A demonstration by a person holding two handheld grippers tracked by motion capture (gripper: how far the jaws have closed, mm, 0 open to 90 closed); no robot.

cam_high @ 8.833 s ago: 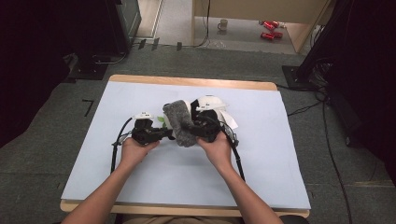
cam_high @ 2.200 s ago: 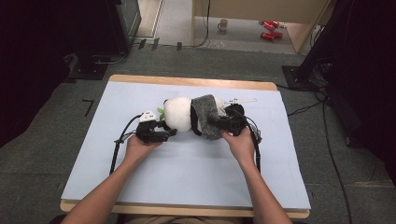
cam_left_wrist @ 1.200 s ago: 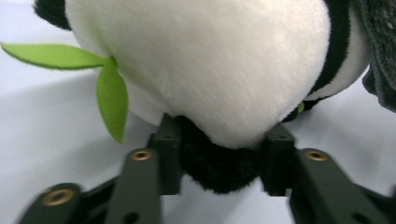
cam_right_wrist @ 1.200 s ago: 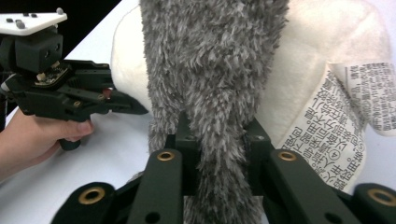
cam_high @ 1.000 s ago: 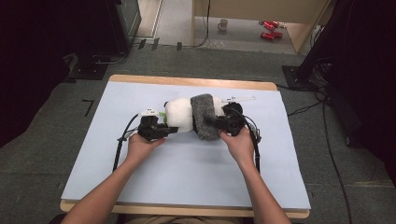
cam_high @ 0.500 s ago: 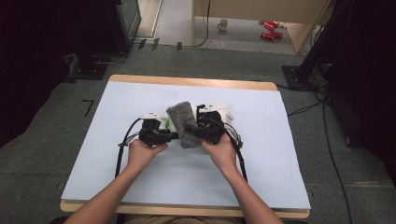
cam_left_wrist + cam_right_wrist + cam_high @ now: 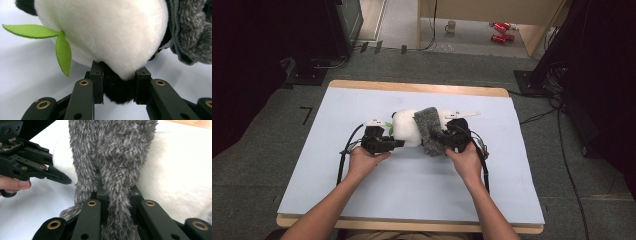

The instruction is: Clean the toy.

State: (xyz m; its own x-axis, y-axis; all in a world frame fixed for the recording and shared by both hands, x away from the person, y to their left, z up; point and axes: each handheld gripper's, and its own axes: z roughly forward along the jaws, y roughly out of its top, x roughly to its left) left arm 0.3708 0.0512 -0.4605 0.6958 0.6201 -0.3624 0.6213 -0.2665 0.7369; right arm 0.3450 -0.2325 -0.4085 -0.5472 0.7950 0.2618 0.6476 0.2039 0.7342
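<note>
- Left gripper [image 7: 398,144]: jaws partly closed, pads pressed on a black plush part [image 7: 117,91] at the underside of the white plush toy [image 7: 407,129]; serves as an anchor so the toy resists the pull of the cloth.
- Black part seated between the left fingertips [image 7: 97,75], white body bulging just above and beyond them; grip taken on a small projecting part because the round body is too wide for the jaws.
- Green felt leaf [image 7: 58,45] free, to the left of the left fingers, apart from the pads; left out of the grip, probably to avoid creasing it.
- Right gripper [image 7: 443,140]: jaws close together, clamped on a fold of the grey fuzzy cloth [image 7: 428,129]; narrow gap suits thin, compressible fabric.
- Cloth fold pinched between the right fingertips [image 7: 102,195], remainder rising beyond them and draped across the toy's white body; held by the lower edge so the band can be dragged along or around the toy.
- Toy lying on the pale blue mat [image 7: 362,100] between the two sets of fingers, touching both; opposed grips keep it steady from either side.
- White parts [image 7: 464,114] just beyond the right fingers, partly hidden; identity unclear.
- Judgement: wrapping or dressing step in hand; slack cloth likely to slip off the round body unless kept taut.
</note>
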